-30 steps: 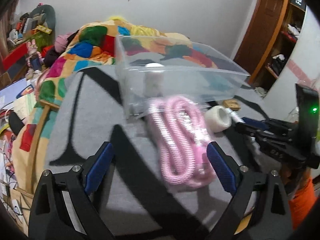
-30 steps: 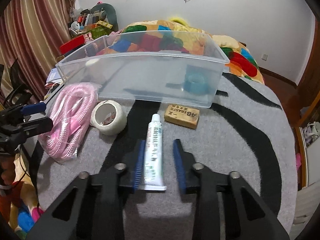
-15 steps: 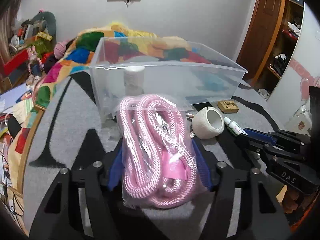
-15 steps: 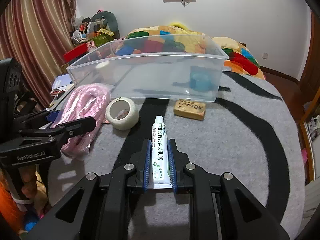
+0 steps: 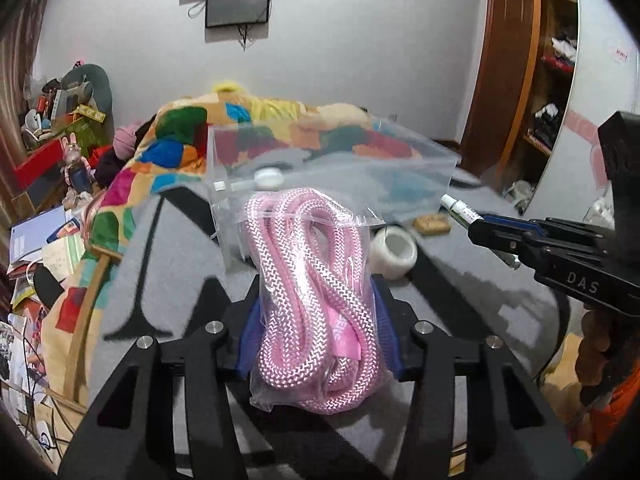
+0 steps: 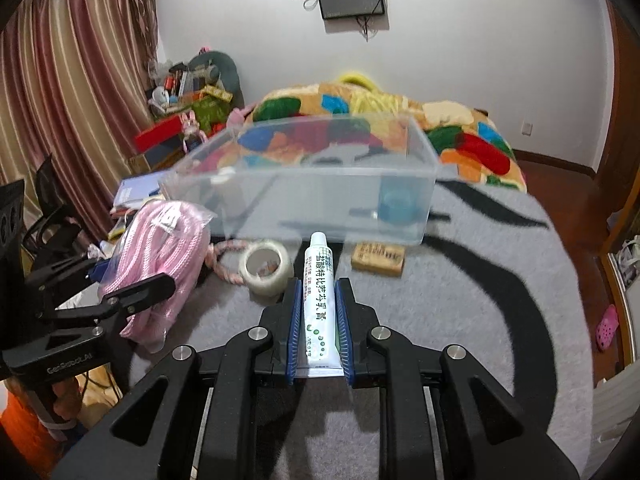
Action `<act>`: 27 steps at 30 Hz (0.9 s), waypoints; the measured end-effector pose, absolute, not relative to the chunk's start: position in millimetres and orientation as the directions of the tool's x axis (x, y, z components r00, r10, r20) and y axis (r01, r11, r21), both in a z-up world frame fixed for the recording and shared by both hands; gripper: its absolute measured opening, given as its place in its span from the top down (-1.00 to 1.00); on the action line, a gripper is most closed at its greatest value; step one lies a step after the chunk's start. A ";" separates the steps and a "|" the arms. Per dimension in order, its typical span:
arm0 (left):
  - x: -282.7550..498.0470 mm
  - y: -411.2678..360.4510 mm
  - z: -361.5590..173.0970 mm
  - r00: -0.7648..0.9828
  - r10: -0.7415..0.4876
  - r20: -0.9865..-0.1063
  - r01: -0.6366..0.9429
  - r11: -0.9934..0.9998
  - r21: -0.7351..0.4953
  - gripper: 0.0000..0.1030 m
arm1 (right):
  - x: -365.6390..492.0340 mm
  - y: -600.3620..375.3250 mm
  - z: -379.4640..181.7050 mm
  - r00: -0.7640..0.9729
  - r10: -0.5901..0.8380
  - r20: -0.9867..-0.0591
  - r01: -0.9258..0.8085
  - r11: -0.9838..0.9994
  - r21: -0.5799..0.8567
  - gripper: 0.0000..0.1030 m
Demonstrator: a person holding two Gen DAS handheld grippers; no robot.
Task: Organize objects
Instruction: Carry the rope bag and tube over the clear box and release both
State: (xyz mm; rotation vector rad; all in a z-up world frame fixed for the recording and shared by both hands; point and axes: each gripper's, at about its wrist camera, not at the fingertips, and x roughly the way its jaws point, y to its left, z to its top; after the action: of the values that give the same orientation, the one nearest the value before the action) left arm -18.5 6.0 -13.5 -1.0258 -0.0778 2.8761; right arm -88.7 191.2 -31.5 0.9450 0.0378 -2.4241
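Left wrist, bagged pink rope [image 5: 316,300], coiled, braided

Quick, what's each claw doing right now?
Left claw: closed on the clear plastic bag of pink rope.
Right claw: closed on the white ointment tube.

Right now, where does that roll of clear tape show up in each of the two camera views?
Left wrist view: tape roll right of centre, just right of the bagged pink rope.
Right wrist view: tape roll centre-left, left of the white tube.
Shared landmark: the clear plastic bin behind it.
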 end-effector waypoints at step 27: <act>-155.8 -16.1 21.4 -0.718 0.148 -0.680 -0.021 -0.981 -0.192 0.04 | -213.9 161.7 -2.1 -0.629 -0.404 -0.664 0.408 -0.899 0.160 0.70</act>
State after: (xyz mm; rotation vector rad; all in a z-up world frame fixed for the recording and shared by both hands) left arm -155.8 -16.1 21.4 -1.1378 -0.2610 2.8179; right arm -213.9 161.7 -2.1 1.0128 0.0087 -2.4896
